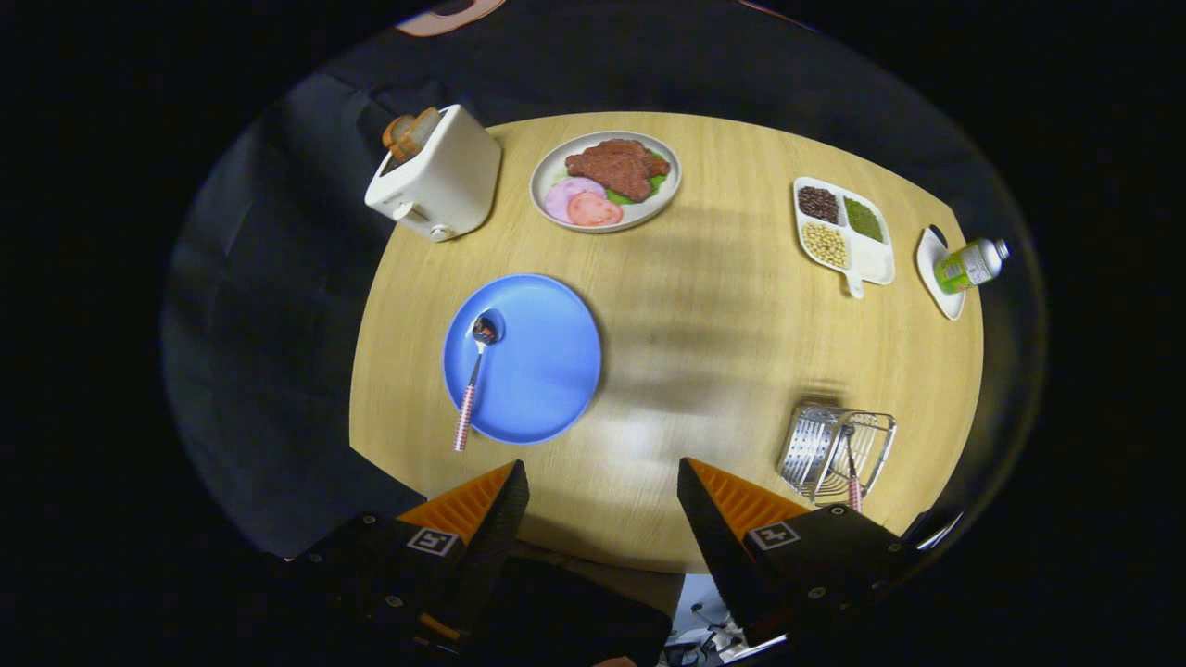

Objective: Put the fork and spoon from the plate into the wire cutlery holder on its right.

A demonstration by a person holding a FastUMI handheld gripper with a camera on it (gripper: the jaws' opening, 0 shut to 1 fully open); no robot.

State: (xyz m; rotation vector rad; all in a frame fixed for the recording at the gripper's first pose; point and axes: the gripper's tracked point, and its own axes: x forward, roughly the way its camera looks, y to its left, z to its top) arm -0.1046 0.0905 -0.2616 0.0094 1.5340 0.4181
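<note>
A blue plate lies on the round wooden table, ahead and to the left of my fingers. On its left side rests a spoon, bowl away from me, its striped handle overhanging the plate's near rim. The wire cutlery holder stands just beyond my right finger near the table's edge, with one utensil with a pinkish handle upright in it. My gripper hovers high over the table's near edge, open, nothing between its fingers.
At the far left stands a white toaster with bread in it. A plate of meat and sliced food sits beyond the blue plate. Far right are a divided dish of beans and a green bottle on a small dish.
</note>
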